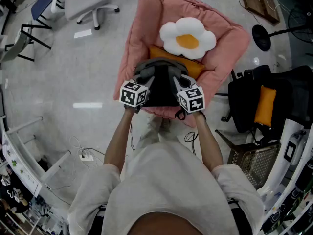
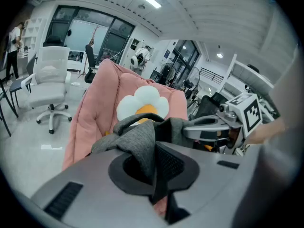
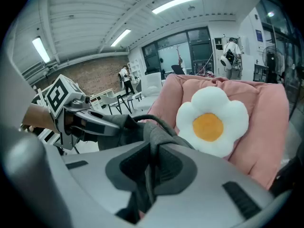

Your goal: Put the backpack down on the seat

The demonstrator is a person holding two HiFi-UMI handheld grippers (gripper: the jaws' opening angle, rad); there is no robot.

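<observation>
A grey and black backpack (image 1: 161,82) hangs at the front edge of the pink padded seat (image 1: 146,18). My left gripper (image 1: 142,89) is shut on the grey fabric of its left top side (image 2: 142,137). On the other side, my right gripper (image 1: 183,88) is shut on the grey fabric (image 3: 152,137) too. Each gripper shows in the other's view: the right gripper (image 2: 209,129) and the left gripper (image 3: 102,125). A white and yellow egg-shaped cushion (image 1: 187,37) leans on the seat back, with an orange cushion (image 1: 195,67) under it, partly hidden by the bag.
A white office chair (image 1: 90,1) stands at the upper left. To the right are a black chair with an orange cushion (image 1: 264,104) and a wire basket (image 1: 254,163). A power strip with cables (image 1: 85,155) lies on the floor at the left.
</observation>
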